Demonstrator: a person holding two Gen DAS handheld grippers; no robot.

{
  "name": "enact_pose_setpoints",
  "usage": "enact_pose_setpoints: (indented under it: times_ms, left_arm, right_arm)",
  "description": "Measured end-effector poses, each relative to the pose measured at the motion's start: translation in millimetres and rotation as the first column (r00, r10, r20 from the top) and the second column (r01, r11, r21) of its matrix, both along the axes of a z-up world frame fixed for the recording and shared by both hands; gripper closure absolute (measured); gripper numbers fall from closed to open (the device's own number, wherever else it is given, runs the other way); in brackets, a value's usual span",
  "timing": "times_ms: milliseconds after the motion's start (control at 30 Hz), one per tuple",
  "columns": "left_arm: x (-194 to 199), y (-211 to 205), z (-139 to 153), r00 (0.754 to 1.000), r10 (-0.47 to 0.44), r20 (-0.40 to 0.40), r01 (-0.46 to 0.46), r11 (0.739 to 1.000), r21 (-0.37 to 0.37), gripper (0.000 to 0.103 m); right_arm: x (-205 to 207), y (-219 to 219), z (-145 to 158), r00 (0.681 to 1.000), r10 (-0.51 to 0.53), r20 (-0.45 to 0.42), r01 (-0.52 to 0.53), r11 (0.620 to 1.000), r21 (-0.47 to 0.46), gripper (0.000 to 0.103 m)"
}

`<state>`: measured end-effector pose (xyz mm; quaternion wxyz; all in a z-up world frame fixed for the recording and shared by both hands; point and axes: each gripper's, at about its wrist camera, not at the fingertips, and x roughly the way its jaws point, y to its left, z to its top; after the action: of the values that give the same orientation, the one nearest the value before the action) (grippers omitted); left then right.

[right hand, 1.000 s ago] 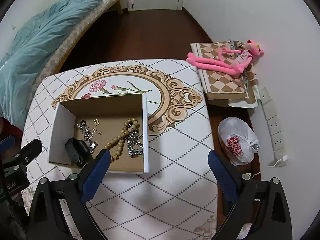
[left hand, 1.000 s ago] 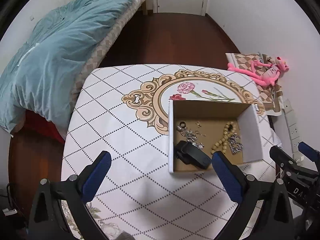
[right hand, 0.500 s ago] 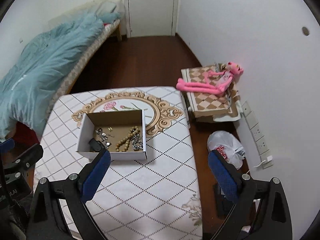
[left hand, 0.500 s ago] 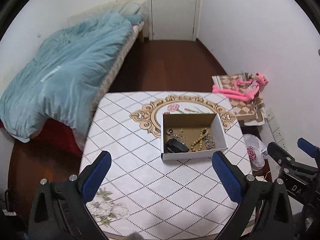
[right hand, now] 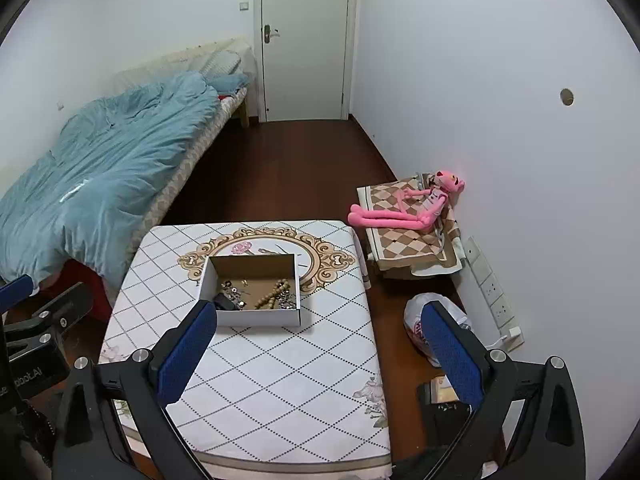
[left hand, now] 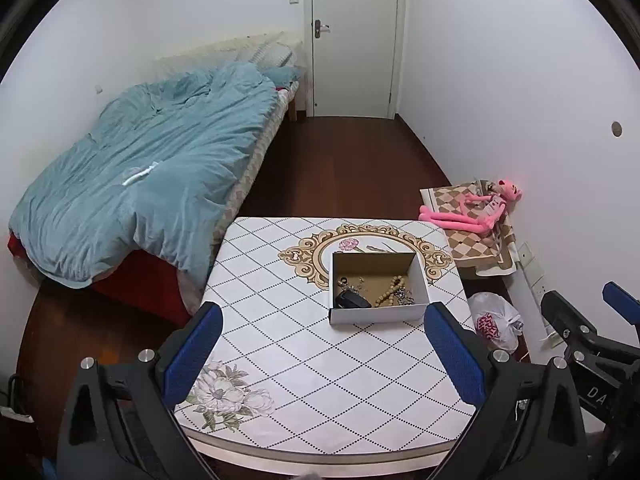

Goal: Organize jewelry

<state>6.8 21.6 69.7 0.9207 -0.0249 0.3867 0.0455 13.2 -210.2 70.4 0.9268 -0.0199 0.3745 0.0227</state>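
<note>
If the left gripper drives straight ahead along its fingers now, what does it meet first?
Probably the bare tablecloth short of the cardboard box; the left gripper is open and empty, though depth is uncertain.

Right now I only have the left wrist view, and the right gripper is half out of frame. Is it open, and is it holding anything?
Observer: The right wrist view shows the right gripper open, fingers wide apart, nothing between them.
Reviewer: Is anything on the floor nearer than the bag?
Observer: Yes. Nearer than the bag, a dark flat thing lies on the floor right of the table, with a small tan card on it.
Reviewer: Where is the left gripper from that side?
Observer: The left gripper shows at the picture's left edge, left of the table and well apart from the box.
</note>
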Motion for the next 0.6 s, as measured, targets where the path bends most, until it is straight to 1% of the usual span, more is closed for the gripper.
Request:
enact_pose_setpoints:
  times_ms: [100, 300, 433, 600]
  left_arm:
    - [-9.3, 0.9, 6.2, 1.0, 0.011, 0.009, -0.011, 1.0, 0.006, 0.0]
    - [-15.2, 1.6, 8.9, 1.0, 0.023, -0.005, -0.023, 1.0, -0.004, 0.0]
    - [-11.3, 0.3, 8.6, 1.0, 0.023, -0.016, -0.023, 1.0, -0.004, 0.0]
    - [1.9, -2.8, 9.9, 0.999, 0.018, -0.031, -0.018, 1.0, -0.014, 0.0]
  right_arm:
    - [-10.3, 1.0, 10.2, 1.0, 0.006, 0.017, -0.006, 1.0, 0.009, 0.0]
    - [-20.9, 1.9, 21.3, 0.999, 0.017, 0.03, -0.017, 1.0, 0.016, 0.0]
    - [-19.7, 0.5, 22.3, 1.0, 0.012, 0.024, -0.013, 1.0, 0.017, 0.0]
    - [-4.8, -3.6, 21.2, 1.0, -0.002, 0.009, 0.002, 1.0, 0.025, 0.0]
